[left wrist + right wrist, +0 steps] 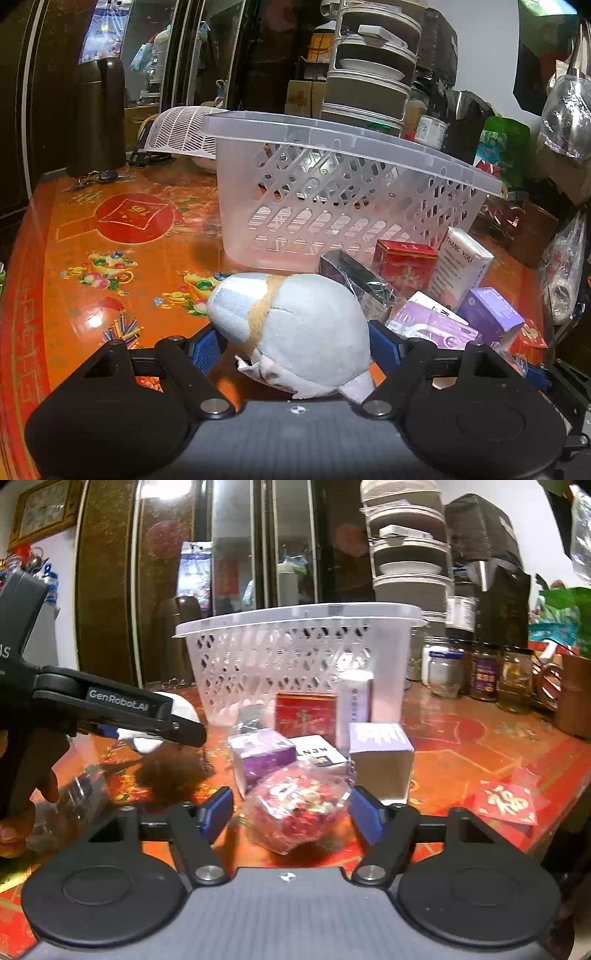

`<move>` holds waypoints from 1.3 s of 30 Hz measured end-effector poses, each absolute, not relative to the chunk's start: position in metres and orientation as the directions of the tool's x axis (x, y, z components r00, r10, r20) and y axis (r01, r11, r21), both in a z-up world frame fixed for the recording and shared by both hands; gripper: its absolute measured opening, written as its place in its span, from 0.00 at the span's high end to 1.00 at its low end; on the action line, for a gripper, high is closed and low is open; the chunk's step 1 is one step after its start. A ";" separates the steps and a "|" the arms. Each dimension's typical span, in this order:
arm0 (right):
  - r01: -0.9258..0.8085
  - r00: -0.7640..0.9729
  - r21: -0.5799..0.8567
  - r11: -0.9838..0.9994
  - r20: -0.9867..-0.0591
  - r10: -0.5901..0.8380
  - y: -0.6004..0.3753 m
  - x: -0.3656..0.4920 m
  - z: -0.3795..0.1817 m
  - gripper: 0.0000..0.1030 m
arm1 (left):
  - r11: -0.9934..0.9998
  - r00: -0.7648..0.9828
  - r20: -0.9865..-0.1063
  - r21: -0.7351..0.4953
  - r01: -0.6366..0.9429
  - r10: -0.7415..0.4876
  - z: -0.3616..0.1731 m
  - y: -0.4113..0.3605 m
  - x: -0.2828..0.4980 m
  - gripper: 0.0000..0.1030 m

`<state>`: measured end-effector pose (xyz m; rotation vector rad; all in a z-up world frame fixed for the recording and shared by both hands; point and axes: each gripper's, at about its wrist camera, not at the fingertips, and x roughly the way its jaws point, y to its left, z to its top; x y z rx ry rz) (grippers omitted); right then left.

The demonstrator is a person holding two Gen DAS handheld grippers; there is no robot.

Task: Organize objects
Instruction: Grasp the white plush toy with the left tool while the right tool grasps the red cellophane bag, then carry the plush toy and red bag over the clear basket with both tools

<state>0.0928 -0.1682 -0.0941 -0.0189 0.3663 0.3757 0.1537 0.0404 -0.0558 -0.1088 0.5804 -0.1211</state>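
Left tool (291, 341) is clamped on a pale plush toy (295, 328), held above the counter (110, 258) near the basket (332, 184). Right tool (291, 812) is spread wide around a red crinkly packet (299, 808).

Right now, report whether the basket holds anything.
Apparently empty: the basket shows only table through its lattice walls, and the boxes stand outside it.

Each tool (290, 812) is black with blue finger pads (218, 808), silver pivot screws and white "GenRobot.AI" lettering.
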 end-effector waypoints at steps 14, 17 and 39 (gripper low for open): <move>-0.374 0.869 0.039 0.927 -0.334 0.364 -0.174 0.076 -0.090 0.45 | 0.985 0.848 -0.507 -0.151 0.087 -0.153 -0.051 0.043 0.149 0.19; -0.367 0.871 0.043 0.929 -0.334 0.359 -0.179 0.071 -0.088 0.45 | 0.984 0.853 -0.498 -0.157 0.088 -0.156 -0.050 0.044 0.147 0.19; -0.408 0.853 0.064 0.911 -0.328 0.406 -0.196 0.088 -0.010 0.46 | 0.976 0.886 -0.420 -0.172 0.133 -0.194 0.009 0.040 0.096 0.19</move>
